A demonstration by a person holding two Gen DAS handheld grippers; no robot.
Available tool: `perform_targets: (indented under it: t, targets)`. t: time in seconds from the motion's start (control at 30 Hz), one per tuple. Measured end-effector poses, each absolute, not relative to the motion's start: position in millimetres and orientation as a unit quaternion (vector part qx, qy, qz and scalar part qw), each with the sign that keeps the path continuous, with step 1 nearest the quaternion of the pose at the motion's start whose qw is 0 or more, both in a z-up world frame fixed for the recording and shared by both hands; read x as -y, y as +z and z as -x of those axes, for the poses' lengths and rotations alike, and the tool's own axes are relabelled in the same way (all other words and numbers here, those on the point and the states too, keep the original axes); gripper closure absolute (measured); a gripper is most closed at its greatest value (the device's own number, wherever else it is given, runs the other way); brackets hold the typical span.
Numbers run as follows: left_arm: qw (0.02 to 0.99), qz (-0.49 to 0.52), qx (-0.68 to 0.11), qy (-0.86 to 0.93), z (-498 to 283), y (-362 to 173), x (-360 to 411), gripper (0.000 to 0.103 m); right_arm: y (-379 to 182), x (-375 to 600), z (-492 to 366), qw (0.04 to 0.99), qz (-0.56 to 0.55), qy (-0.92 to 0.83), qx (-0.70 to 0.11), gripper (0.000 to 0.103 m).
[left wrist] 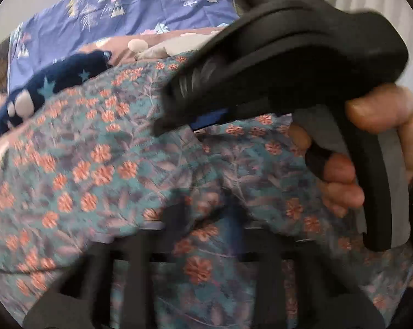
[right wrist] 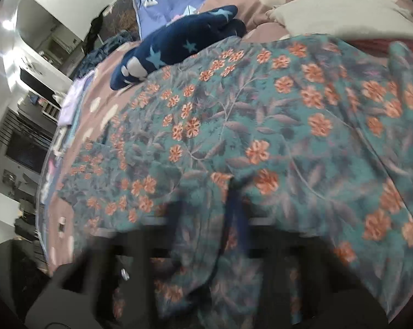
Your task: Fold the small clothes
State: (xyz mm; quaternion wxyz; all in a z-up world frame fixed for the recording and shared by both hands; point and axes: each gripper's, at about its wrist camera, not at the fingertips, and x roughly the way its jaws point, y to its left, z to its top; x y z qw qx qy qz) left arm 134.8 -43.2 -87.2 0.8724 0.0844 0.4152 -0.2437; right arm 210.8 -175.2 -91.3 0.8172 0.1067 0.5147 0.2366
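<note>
Two blurred fisheye views look down over a bed. Spread across most of both views is a teal garment [right wrist: 275, 137] printed with orange flowers and grey-mauve leaves; it lies on a dusty-pink bedcover [right wrist: 96, 109] with pale spots. At the bottom of the left wrist view, the left gripper [left wrist: 206, 213] has its dark fingers drawn close together, with a raised fold of the floral cloth pinched between them. In the same view the right gripper [left wrist: 168, 120] reaches in from the upper right as a large black body, its tip down on the garment with a strip of blue showing beneath it; a person's hand [left wrist: 351, 159] wraps its grey-and-black handle, fingers curled round the trigger. In the right wrist view, that gripper's own fingers [right wrist: 190, 219] stand nearly together at the lower middle, and a ridge of the same floral cloth rises between them, so both tools grip the garment (the pads themselves are smeared by motion blur). Beyond the garment's far edge lies a navy item [right wrist: 179, 49] with light-blue stars and white paw-like spots, touching or just overlapping the floral cloth. Behind it is a lilac-blue sheet [left wrist: 118, 22] patterned with small triangular trees, and a cream pillow [right wrist: 338, 19] sits at the upper right. Room furniture shows dimly at the far left.
</note>
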Motion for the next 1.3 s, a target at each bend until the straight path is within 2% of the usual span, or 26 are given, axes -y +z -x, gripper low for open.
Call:
perform_targets:
  t: [0.1, 0.27, 0.37, 0.5, 0.63, 0.67, 0.7, 0.73, 0.77, 0.8, 0.87, 0.93, 1.03, 1.13, 1.2, 1.3]
  targets:
    - [0.88, -0.03, -0.4, -0.252, -139, -67, 29, 0.095, -68, 174, -207, 0.83, -0.117, 0.258, -0.48, 0.099]
    - [0.896, 0.036, -0.339, -0.284, -148, -13, 27, 0.095, 5, 178, -201, 0.865, -0.083, 0.281, -0.407, 0.099]
    - [0.901, 0.044, -0.315, -0.296, -154, 4, 38, 0.095, 28, 192, -206, 0.884, -0.062, 0.257, -0.385, 0.099]
    - [0.888, 0.057, -0.333, -0.311, -173, -11, 62, 0.094, 13, 221, -221, 0.89, -0.067, 0.215, -0.397, 0.099]
    - [0.875, 0.05, -0.371, -0.308, -186, -44, 77, 0.093, -35, 244, -236, 0.882, -0.069, 0.17, -0.434, 0.095]
    - [0.871, 0.05, -0.382, -0.306, -187, -52, 78, 0.089, -44, 248, -239, 0.881, -0.071, 0.164, -0.438, 0.092]
    - [0.868, 0.049, -0.391, -0.304, -186, -58, 79, 0.077, -50, 251, -239, 0.882, -0.075, 0.153, -0.44, 0.084]
    - [0.867, 0.045, -0.397, -0.299, -184, -62, 77, 0.071, -55, 257, -239, 0.882, -0.083, 0.142, -0.442, 0.079]
    - [0.869, 0.04, -0.397, -0.292, -179, -63, 72, 0.063, -58, 261, -236, 0.88, -0.094, 0.143, -0.442, 0.079]
    - [0.873, 0.036, -0.393, -0.288, -174, -61, 67, 0.062, -58, 263, -232, 0.879, -0.101, 0.149, -0.442, 0.079]
    - [0.881, 0.015, -0.378, -0.284, -157, -55, 50, 0.053, -54, 266, -220, 0.881, -0.1, 0.161, -0.434, 0.079]
    - [0.897, -0.007, -0.363, -0.254, -136, -52, 20, 0.05, -46, 263, -199, 0.883, -0.084, 0.191, -0.421, 0.079]
    - [0.91, 0.001, -0.36, -0.204, -120, -48, -27, 0.048, -46, 249, -171, 0.87, -0.061, 0.248, -0.421, 0.079]
    - [0.927, 0.01, -0.353, -0.122, -101, -53, -88, 0.048, -71, 231, -159, 0.858, 0.005, 0.241, -0.453, 0.076]
    - [0.929, 0.041, -0.361, -0.065, -90, -58, -135, 0.048, -88, 222, -160, 0.858, 0.05, 0.197, -0.472, 0.085]
    - [0.926, 0.083, -0.369, -0.017, -78, -65, -186, 0.048, -61, 204, -157, 0.869, 0.031, 0.199, -0.453, 0.082]
